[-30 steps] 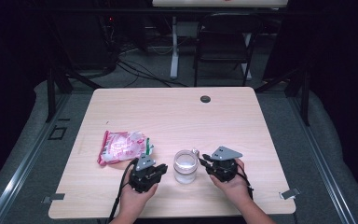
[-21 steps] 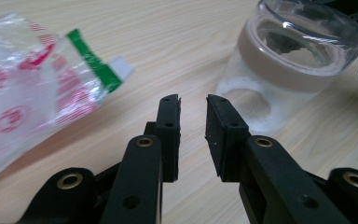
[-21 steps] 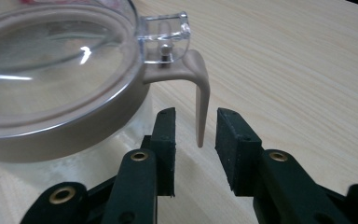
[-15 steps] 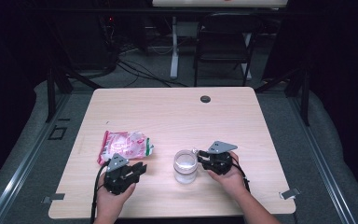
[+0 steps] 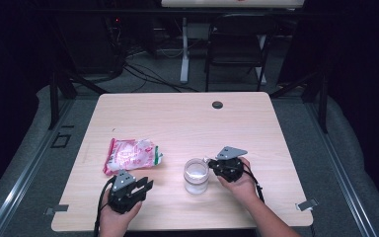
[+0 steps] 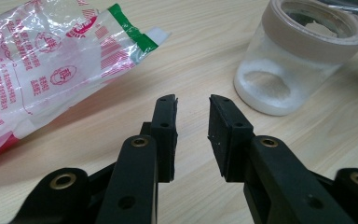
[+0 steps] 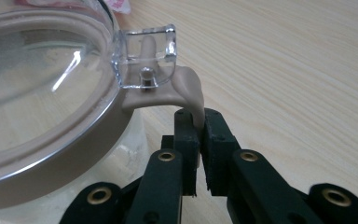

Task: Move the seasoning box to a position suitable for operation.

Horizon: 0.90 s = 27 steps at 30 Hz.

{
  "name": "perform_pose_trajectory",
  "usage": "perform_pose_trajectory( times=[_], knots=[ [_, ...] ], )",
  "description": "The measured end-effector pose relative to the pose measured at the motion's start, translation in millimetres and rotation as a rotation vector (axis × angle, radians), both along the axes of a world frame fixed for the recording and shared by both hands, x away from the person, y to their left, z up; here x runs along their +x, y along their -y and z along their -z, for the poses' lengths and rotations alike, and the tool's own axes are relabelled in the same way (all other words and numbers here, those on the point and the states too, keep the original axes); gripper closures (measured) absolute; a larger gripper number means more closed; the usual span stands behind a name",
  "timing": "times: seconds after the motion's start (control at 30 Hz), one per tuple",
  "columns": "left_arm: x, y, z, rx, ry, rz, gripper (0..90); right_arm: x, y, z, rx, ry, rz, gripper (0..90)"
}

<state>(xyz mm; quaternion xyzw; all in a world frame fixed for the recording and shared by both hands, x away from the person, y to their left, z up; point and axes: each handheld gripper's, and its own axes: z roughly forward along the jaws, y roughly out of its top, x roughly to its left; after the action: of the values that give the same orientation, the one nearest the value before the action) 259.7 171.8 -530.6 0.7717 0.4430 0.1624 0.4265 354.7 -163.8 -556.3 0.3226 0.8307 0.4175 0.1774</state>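
While its beige latch (image 7: 186, 91) sits pinched in the right hand-held gripper (image 7: 198, 135), the jar (image 5: 196, 175) stands just beside.

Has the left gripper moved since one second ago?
Yes. The left gripper has drawn back from the jar toward the table's near-left edge, below the bag; its jaws have just been opening, empty.

On the light wooden table (image 5: 177, 118), a clear jar (image 5: 196, 175) with white powder at its bottom stood near the front edge. The right gripper (image 5: 212, 165) sat against the jar's right side. The left gripper (image 5: 147, 185) hovered apart, just below a crumpled pink-and-white plastic packet (image 5: 130, 154).
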Motion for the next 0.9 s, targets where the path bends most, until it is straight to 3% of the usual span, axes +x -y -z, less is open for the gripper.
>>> perform_pose_trajectory(
  times=[0.07,0.33,0.57,0.9],
  knots=[
    [0.0,1.7,0.4,0.004,0.004,0.005,72.0,-2.5,-1.4,-1.7,-0.032,0.014,0.024,86.6],
    [3.6,12.7,-0.1,0.017,0.016,0.044,70.6,-25.9,5.1,-4.8,-0.053,-0.003,0.150,86.1],
    [11.2,27.3,-1.2,0.015,0.015,0.098,69.2,-46.2,7.8,-5.6,-0.071,-0.005,0.181,83.6],
    [22.7,42.9,-2.1,0.007,0.013,0.158,67.3,-83.2,10.0,-8.3,-0.076,-0.026,0.160,78.0]
  ],
)
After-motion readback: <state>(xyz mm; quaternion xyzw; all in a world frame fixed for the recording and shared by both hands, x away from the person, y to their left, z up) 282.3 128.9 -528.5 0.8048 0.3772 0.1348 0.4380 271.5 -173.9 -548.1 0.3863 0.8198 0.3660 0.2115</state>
